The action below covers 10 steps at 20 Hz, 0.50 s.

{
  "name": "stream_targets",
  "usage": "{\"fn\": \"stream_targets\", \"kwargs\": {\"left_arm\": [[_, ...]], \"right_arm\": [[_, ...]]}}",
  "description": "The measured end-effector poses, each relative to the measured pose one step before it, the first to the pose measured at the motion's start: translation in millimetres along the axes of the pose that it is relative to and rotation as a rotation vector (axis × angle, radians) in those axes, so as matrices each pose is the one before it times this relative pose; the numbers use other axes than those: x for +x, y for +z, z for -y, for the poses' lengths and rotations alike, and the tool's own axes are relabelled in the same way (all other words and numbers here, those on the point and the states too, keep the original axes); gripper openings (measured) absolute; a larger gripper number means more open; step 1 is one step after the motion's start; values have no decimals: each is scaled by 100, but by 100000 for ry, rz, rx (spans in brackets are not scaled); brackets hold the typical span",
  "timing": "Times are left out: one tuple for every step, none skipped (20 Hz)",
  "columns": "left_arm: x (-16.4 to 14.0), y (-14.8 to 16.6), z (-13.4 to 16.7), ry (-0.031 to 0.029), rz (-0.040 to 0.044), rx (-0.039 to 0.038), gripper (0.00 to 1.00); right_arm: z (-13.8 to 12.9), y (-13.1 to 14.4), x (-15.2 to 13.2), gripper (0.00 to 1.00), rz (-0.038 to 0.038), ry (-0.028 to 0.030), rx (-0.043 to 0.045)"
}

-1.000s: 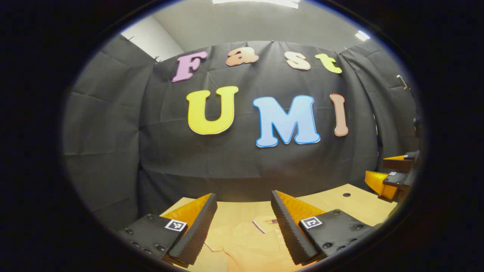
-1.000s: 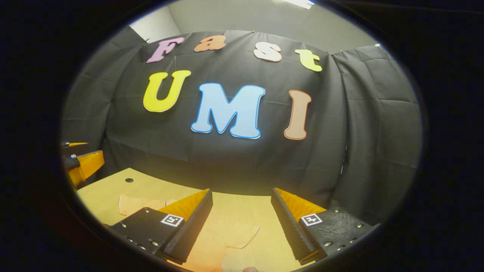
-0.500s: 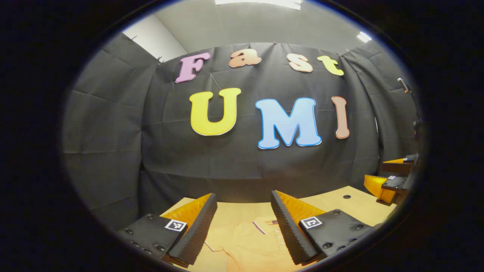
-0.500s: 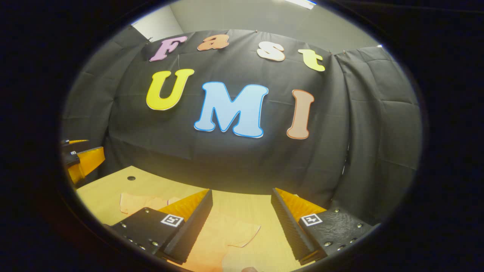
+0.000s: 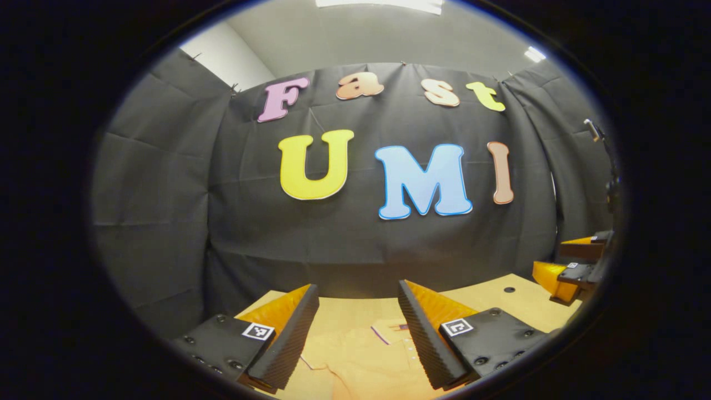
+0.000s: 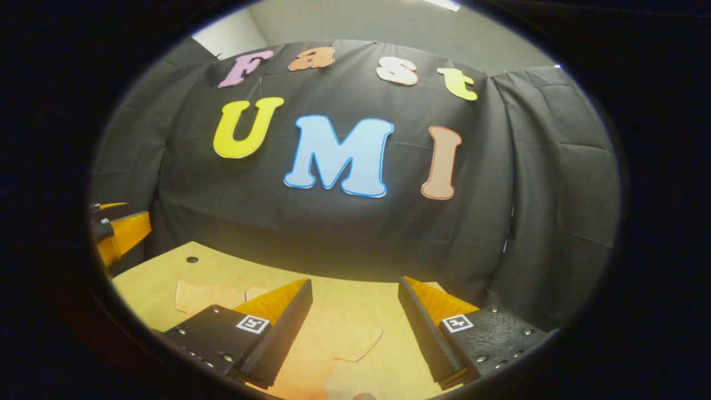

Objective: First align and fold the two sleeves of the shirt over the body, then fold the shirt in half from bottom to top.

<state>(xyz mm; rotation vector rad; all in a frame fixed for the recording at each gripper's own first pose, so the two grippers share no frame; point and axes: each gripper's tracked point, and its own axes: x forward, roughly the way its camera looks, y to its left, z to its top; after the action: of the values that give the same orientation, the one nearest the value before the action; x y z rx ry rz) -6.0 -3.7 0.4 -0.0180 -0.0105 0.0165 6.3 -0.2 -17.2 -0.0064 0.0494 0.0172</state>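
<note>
A pale orange shirt [image 5: 358, 355] lies flat on the wooden table [image 5: 500, 303], collar and button placket toward the far wall. My left gripper [image 5: 358, 303] hovers above its collar area, open, nothing between the fingers. In the right gripper view the shirt's sleeve [image 6: 344, 341] spreads out on the table [image 6: 233, 272] below my right gripper [image 6: 355, 300], which is open and holds nothing. More of the shirt [image 6: 200, 294] shows left of its near finger. The right gripper [image 5: 572, 261] appears at the far right of the left gripper view; the left gripper [image 6: 119, 233] at the far left of the right one.
The black cloth wall stands close behind the table's far edge. A small dark hole [image 5: 509, 289] marks the tabletop; the same hole [image 6: 192, 259] appears in the right gripper view. Bare wood lies between the shirt and the far edge.
Both cameras have shifted slightly; the right gripper has drifted a little lower at the edge of the left gripper view. Both grippers stay open above the shirt.
</note>
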Motion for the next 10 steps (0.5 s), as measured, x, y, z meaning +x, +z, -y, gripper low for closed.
{"fn": "stream_targets", "kwargs": {"left_arm": [[198,-269,-6,157,-493,-227,93],[9,-153,83,255,-481,-206,91],[153,-109,72,476,-164,-24,91],[148,-82,-55,357,-95,284,91],[212,-179,184,198,-288,472,91],[140,-273,153,59,-452,395,91],[124,-224,267,-82,-354,280,91],[194,-227,145,-135,-309,210,96],[272,-149,190,7,-409,384,96],[208,-161,18,284,-423,452,96]], "right_arm": [[217,-499,376,97,-1629,63,434],[234,-594,399,98,-1587,5,648],[186,-338,465,97,-1038,22,782],[222,-597,644,97,-1444,210,635],[130,-573,628,97,-1256,362,323],[195,-923,795,97,-2325,338,175],[283,-678,767,97,-1719,-124,94],[331,-790,878,97,-1965,-258,118],[282,-725,946,97,-1694,-306,359],[231,-818,1035,97,-1808,-109,420]]}}
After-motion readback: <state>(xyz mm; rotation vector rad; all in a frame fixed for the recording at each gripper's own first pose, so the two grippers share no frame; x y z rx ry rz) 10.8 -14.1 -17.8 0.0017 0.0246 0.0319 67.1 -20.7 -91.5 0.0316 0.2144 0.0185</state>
